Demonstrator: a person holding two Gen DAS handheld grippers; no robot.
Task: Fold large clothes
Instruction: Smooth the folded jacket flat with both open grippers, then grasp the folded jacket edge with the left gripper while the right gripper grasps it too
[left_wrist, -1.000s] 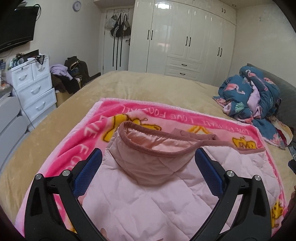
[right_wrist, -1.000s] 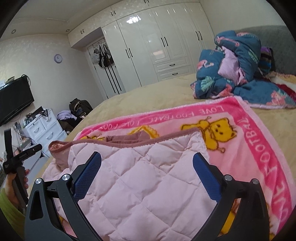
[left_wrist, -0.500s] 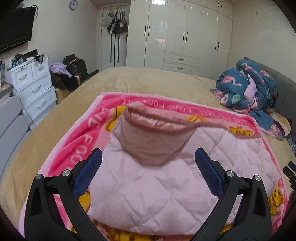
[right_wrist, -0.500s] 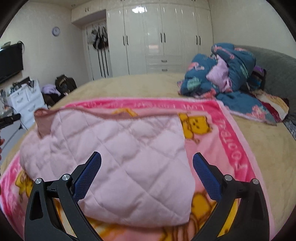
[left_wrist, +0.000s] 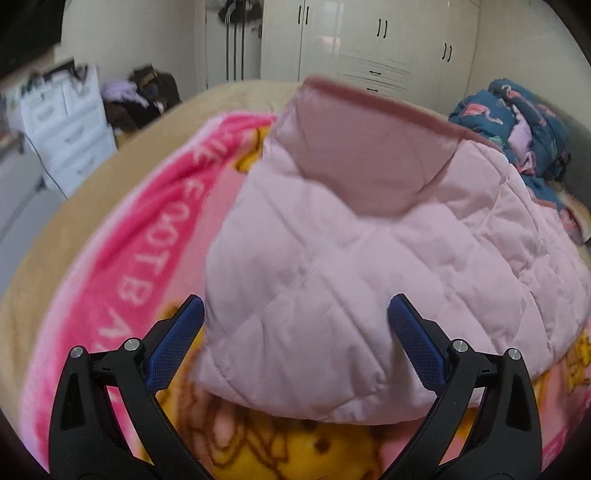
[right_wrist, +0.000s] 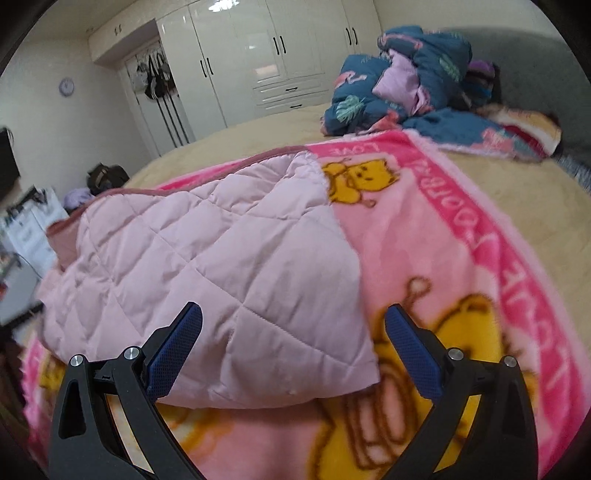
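A pale pink quilted jacket (left_wrist: 369, 258) lies folded into a thick bundle on a pink cartoon blanket (left_wrist: 147, 236); its hood with a darker pink rim lies on top at the far side. It also shows in the right wrist view (right_wrist: 207, 266), on the same blanket (right_wrist: 443, 236). My left gripper (left_wrist: 295, 332) is open, low and close at the jacket's near left corner, its jaws either side of the fold. My right gripper (right_wrist: 293, 339) is open at the jacket's near right corner. Neither holds anything.
The blanket lies on a beige bed (right_wrist: 528, 206). A heap of blue flamingo bedding (right_wrist: 402, 81) lies at the headboard side. White wardrobes (right_wrist: 258, 55) line the far wall. White drawers (left_wrist: 66, 125) and a pile of bags stand left of the bed.
Both grippers have dropped lower and moved in close to the jacket's near edge. The jacket now fills much more of both views. Both stay open.
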